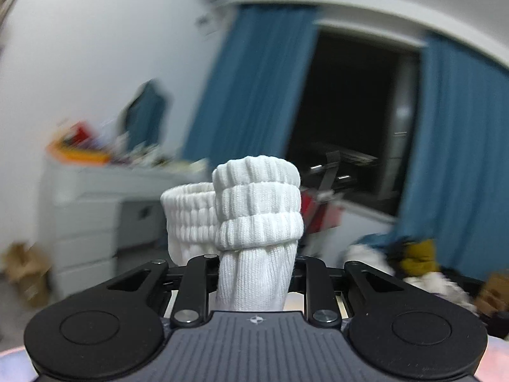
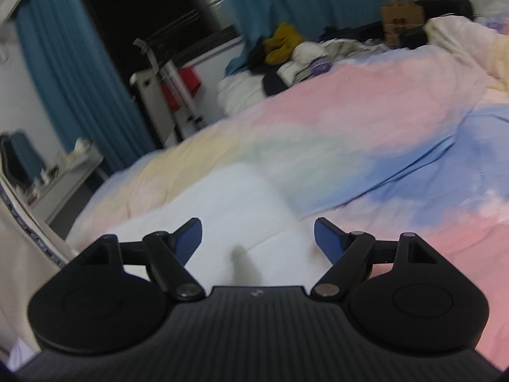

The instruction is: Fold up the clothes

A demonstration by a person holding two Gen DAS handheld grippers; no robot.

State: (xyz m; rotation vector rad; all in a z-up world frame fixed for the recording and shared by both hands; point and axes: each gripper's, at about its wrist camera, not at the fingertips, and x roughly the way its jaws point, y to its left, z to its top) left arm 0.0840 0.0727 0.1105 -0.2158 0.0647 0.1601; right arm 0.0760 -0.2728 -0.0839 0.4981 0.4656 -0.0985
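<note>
My left gripper [image 1: 254,273] is shut on a pair of white ribbed socks [image 1: 257,210] and holds them up in the air, cuffs upward, one cuff rolled over. Its fingertips are hidden behind the sock fabric. My right gripper [image 2: 257,238] is open and empty, with blue pads [image 2: 327,238], just above a white folded garment [image 2: 241,210] that lies on the bed. The bed has a pastel pink, blue and yellow cover [image 2: 381,133].
A pile of clothes [image 2: 296,54] with a mustard piece lies at the bed's far end. Blue curtains [image 1: 254,79] frame a dark window. White drawers [image 1: 86,216] with clutter on top stand at the left. A drying rack [image 2: 171,73] stands by the bed.
</note>
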